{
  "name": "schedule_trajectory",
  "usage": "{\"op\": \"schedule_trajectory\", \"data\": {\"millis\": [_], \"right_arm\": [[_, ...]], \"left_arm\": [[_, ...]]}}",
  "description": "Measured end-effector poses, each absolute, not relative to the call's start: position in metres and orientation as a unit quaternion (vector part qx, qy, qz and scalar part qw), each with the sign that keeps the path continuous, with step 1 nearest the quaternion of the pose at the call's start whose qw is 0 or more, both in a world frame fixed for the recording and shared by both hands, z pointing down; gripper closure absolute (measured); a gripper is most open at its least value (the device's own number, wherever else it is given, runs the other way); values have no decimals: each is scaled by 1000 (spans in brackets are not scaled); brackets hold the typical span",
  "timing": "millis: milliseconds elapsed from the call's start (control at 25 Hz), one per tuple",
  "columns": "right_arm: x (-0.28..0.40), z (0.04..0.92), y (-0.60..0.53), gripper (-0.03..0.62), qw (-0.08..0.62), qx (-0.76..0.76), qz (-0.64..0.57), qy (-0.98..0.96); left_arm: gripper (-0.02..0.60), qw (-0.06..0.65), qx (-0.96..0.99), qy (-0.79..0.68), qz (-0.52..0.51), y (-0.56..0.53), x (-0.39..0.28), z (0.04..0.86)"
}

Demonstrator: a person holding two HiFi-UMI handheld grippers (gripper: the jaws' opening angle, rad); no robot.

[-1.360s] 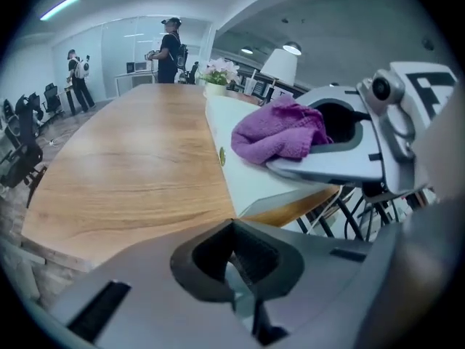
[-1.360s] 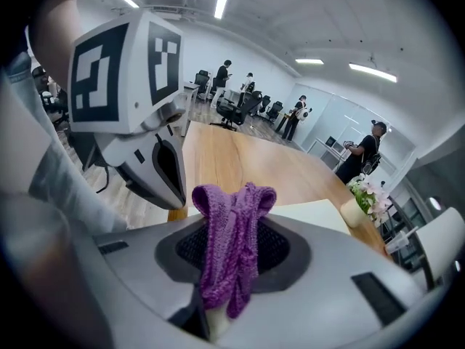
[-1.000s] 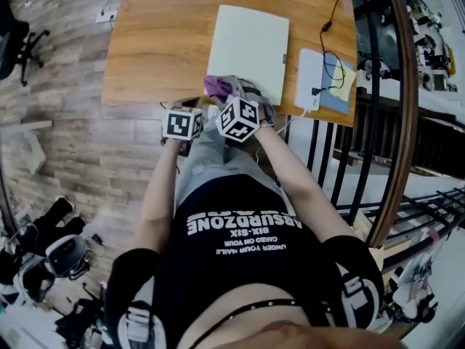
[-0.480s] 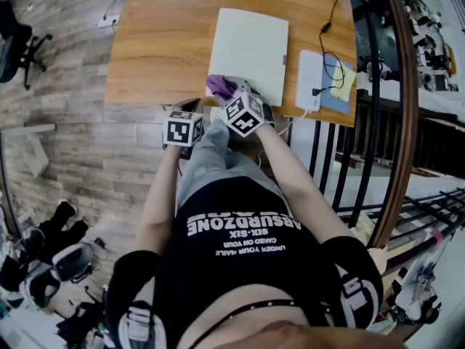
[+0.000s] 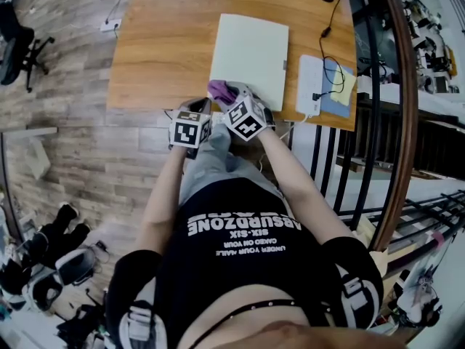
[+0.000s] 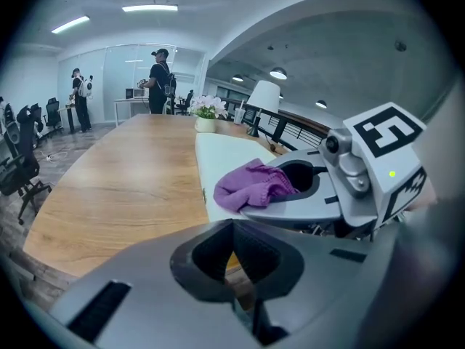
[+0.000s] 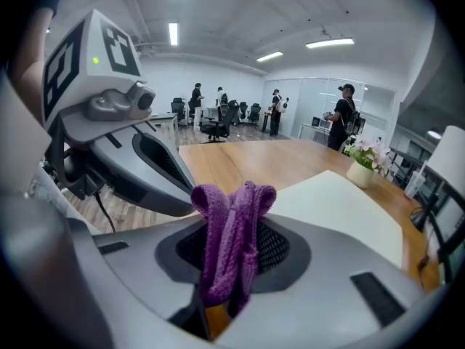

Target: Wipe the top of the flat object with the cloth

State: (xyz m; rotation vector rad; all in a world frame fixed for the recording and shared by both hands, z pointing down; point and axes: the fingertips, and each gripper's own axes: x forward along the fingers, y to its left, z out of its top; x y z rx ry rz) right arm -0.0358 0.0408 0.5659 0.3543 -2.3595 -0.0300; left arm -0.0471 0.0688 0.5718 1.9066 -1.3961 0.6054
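Observation:
A flat cream-white board (image 5: 249, 58) lies on the wooden table (image 5: 160, 46). My right gripper (image 5: 231, 99) is shut on a purple cloth (image 5: 220, 90) at the board's near left corner. The right gripper view has the cloth (image 7: 231, 238) bunched between the shut jaws, with the board (image 7: 341, 209) beyond. My left gripper (image 5: 196, 110) sits beside it at the table's near edge, jaws closed with nothing in them. From the left gripper view the cloth (image 6: 252, 185) hangs over the board's (image 6: 225, 155) near edge.
A white device (image 5: 311, 83) with a black cable and a blue pad (image 5: 336, 91) lie at the table's right. A flower pot (image 6: 207, 123) and a white lamp (image 6: 264, 97) stand at the far end. A black railing (image 5: 396, 115) runs along the right.
Both grippers have moved forward toward the table. The left gripper has come in closer to the right one. The cloth now rests at the board's near corner.

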Motion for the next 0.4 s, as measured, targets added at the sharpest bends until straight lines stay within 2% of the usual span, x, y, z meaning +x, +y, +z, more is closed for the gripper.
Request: {"op": "schedule_trajectory", "data": {"millis": [400], "right_arm": [[-35, 566, 39, 474, 370, 136, -11, -919]], "left_arm": [[577, 348, 736, -527, 244, 63, -38, 587]]}}
